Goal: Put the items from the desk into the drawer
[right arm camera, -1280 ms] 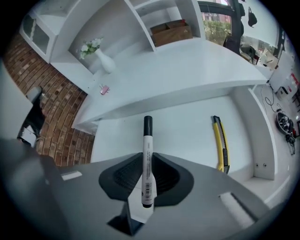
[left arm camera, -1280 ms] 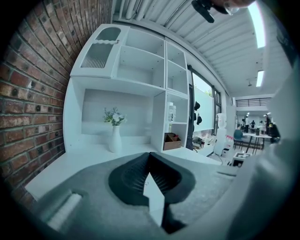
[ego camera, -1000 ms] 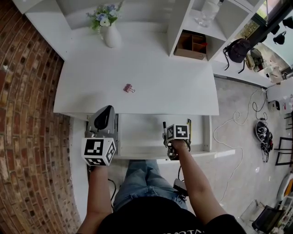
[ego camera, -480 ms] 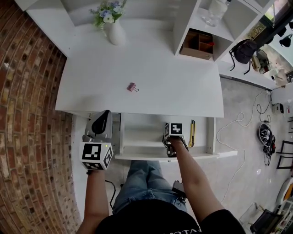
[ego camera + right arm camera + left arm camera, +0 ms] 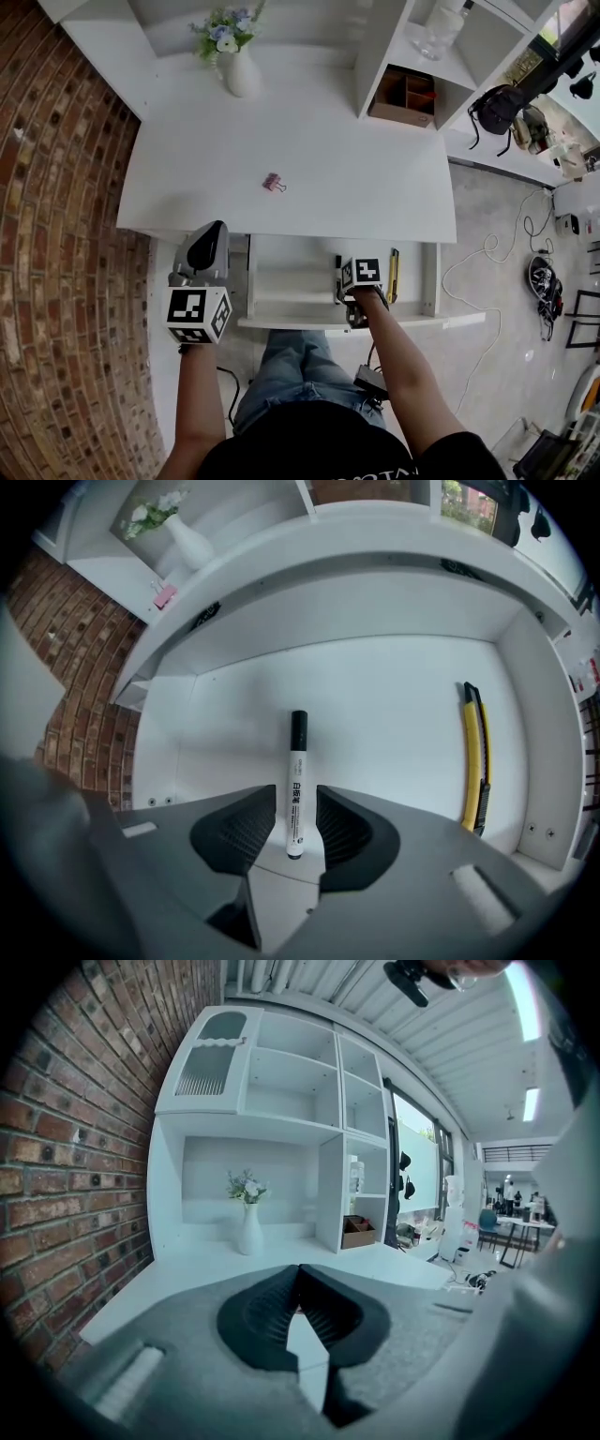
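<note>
Fingers (image 5: 342,829) of right gripper (image 5: 296,808): just been opening, now slightly apart, pads clear of the white marker (image 5: 296,780) lying between them on the floor of the open drawer (image 5: 394,696). Yellow utility knife (image 5: 474,761): in drawer, along its right side. Left gripper (image 5: 300,1277): jaws together, empty. Pink binder clip (image 5: 273,182): on desk (image 5: 328,159), well apart from both grippers.

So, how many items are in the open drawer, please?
2: a marker mid-drawer, between the right gripper's jaws, which just opened, and a yellow utility knife along the right wall. More may hide under the gripper.
</note>
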